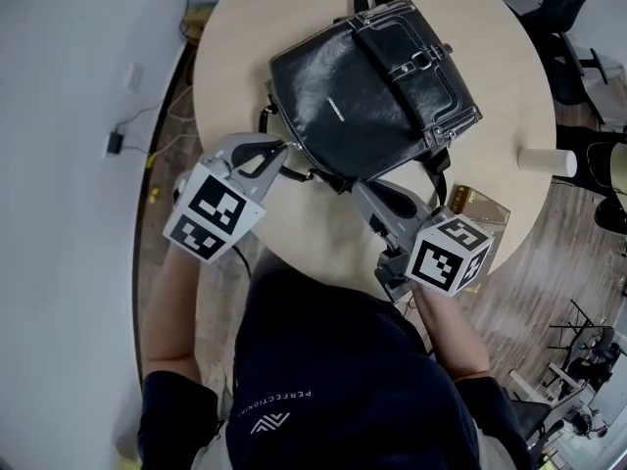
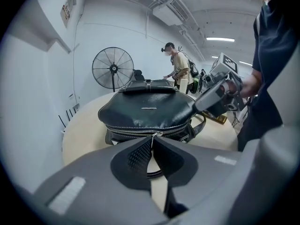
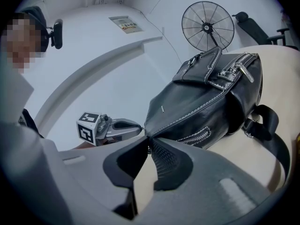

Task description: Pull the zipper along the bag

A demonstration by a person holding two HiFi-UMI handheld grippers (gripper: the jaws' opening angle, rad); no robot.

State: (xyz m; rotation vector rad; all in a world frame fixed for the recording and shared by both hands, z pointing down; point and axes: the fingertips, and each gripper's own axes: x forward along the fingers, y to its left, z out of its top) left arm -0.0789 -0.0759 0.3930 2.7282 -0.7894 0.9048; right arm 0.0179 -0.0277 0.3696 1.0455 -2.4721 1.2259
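Right now the bag (image 1: 367,86) lies on the counter (image 1: 235,47), the left tongs (image 1: 284,148) clenched on its zipper pull (image 2: 156,134), the right tongs (image 1: 360,186) gripping the near corner, and the zipper (image 2: 136,131) stretching sideways between them.

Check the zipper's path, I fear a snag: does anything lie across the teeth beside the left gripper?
Nothing visible does. The left gripper pinches the zipper pull, and the teeth run bare both sides. The right gripper clamps the bag at its corner, off the teeth.
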